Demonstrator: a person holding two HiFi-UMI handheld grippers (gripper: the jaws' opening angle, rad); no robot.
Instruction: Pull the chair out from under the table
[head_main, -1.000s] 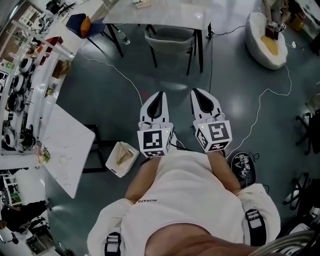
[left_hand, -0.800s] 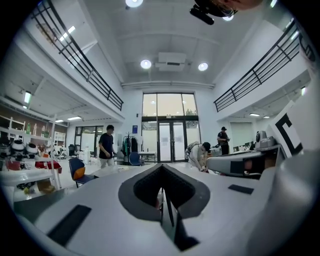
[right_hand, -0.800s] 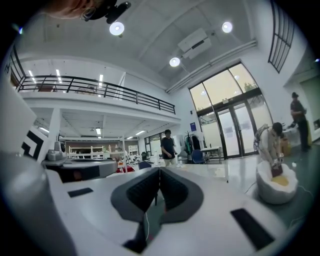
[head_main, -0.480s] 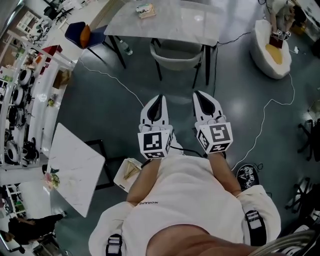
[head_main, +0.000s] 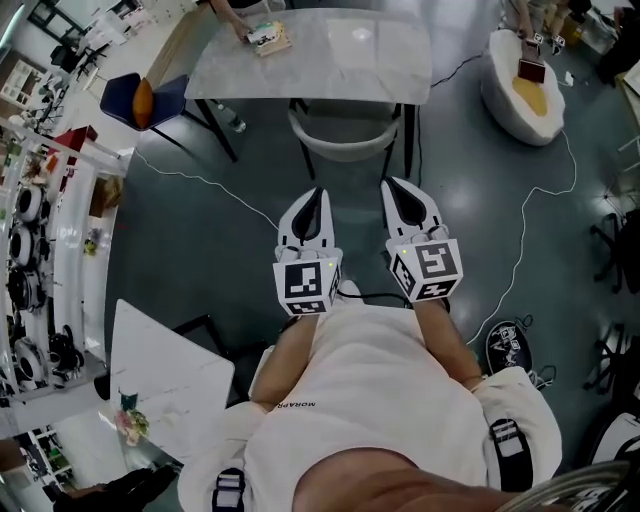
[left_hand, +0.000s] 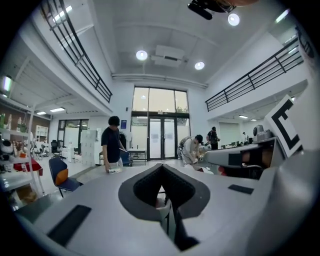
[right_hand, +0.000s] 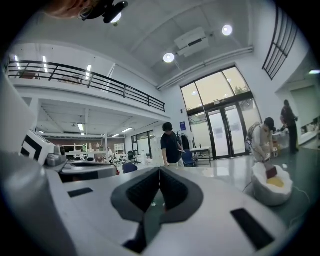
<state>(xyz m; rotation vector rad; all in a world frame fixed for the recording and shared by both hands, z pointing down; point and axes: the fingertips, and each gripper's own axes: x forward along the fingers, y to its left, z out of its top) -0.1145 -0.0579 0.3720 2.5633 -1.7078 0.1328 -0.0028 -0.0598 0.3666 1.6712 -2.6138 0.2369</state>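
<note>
A pale grey chair (head_main: 345, 135) stands pushed under the near edge of a white marble-topped table (head_main: 330, 65) at the top of the head view; only its curved back and black legs show. My left gripper (head_main: 318, 192) and right gripper (head_main: 392, 184) are held side by side, pointing at the chair and a short way from it above the dark floor. Both are shut with nothing between the jaws. In the left gripper view the left gripper (left_hand: 162, 166) has its pads together, and so does the right gripper (right_hand: 160, 170) in the right gripper view.
A blue chair with an orange cushion (head_main: 150, 100) stands left of the table. A white cable (head_main: 205, 182) crosses the floor. A small white table (head_main: 170, 385) is at lower left, shelves (head_main: 40, 200) run along the left, and a white beanbag seat (head_main: 525, 85) lies at upper right. A person (left_hand: 112, 145) leans over the table's far side.
The table and chair have come nearer in the head view, and the small white table has slid down and back. Both grippers keep their side-by-side pose and stay shut.
</note>
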